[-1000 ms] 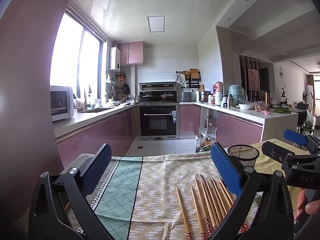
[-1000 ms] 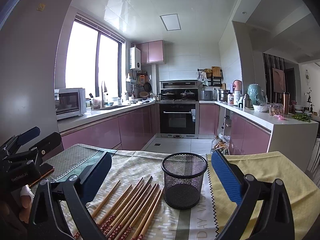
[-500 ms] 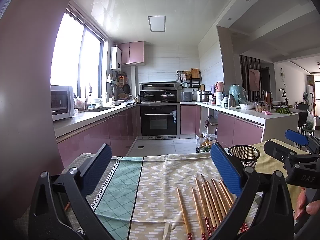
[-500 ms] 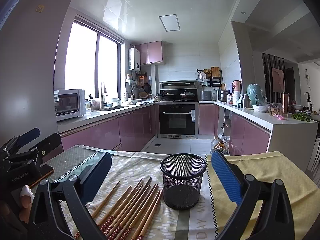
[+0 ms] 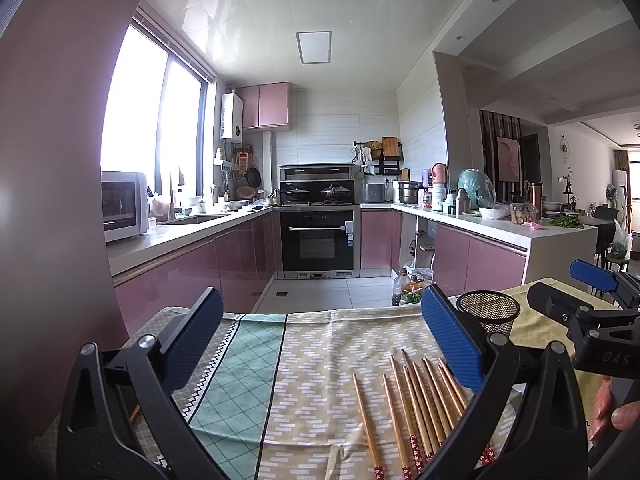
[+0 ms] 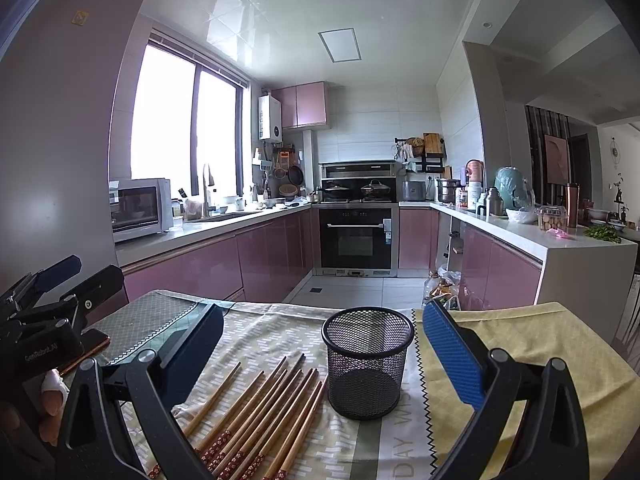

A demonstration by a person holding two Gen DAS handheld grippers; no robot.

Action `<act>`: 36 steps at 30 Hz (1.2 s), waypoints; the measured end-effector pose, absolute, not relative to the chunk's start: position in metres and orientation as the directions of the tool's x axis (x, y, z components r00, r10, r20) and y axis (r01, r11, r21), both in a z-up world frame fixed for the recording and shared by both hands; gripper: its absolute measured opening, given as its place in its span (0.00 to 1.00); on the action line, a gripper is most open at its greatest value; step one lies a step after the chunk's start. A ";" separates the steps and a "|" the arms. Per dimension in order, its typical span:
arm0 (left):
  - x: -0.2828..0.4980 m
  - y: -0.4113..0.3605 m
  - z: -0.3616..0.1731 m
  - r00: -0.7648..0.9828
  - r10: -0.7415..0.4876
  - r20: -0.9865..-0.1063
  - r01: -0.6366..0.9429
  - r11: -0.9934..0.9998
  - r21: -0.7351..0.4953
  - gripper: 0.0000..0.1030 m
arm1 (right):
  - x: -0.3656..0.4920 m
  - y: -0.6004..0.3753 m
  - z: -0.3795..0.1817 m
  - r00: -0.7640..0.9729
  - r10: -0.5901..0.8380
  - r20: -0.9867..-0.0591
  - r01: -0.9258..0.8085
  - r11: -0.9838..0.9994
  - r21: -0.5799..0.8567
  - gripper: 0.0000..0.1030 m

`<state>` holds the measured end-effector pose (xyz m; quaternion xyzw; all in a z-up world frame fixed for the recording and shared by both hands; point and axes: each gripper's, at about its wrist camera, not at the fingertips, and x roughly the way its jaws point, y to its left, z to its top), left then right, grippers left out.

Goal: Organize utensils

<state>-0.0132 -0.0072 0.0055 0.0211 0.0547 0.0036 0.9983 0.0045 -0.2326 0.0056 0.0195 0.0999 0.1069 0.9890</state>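
Several wooden chopsticks (image 6: 260,416) with red patterned ends lie side by side on the tablecloth, left of a black mesh cup (image 6: 366,360) that stands upright and empty. The chopsticks (image 5: 416,408) and the cup (image 5: 488,314) also show in the left wrist view. My right gripper (image 6: 320,344) is open and empty, above the table with the cup between its fingers' line of sight. My left gripper (image 5: 320,336) is open and empty, left of the chopsticks. Each gripper shows at the edge of the other's view.
The table (image 6: 520,344) carries a patchwork cloth of yellow, beige and green. A phone-like object (image 6: 86,350) lies at its left edge. Beyond the far edge is the kitchen floor, with bottles (image 5: 404,288), pink cabinets and an oven (image 6: 356,240).
Both views have shifted only slightly; the cup and chopsticks sit a little lower in the right wrist view. Nothing was grasped or moved.
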 end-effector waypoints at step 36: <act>-0.012 -0.005 0.004 0.993 0.012 -0.115 -0.007 0.999 0.040 0.95 | 0.006 -0.235 0.003 0.954 0.221 -0.200 -0.210 0.975 0.075 0.94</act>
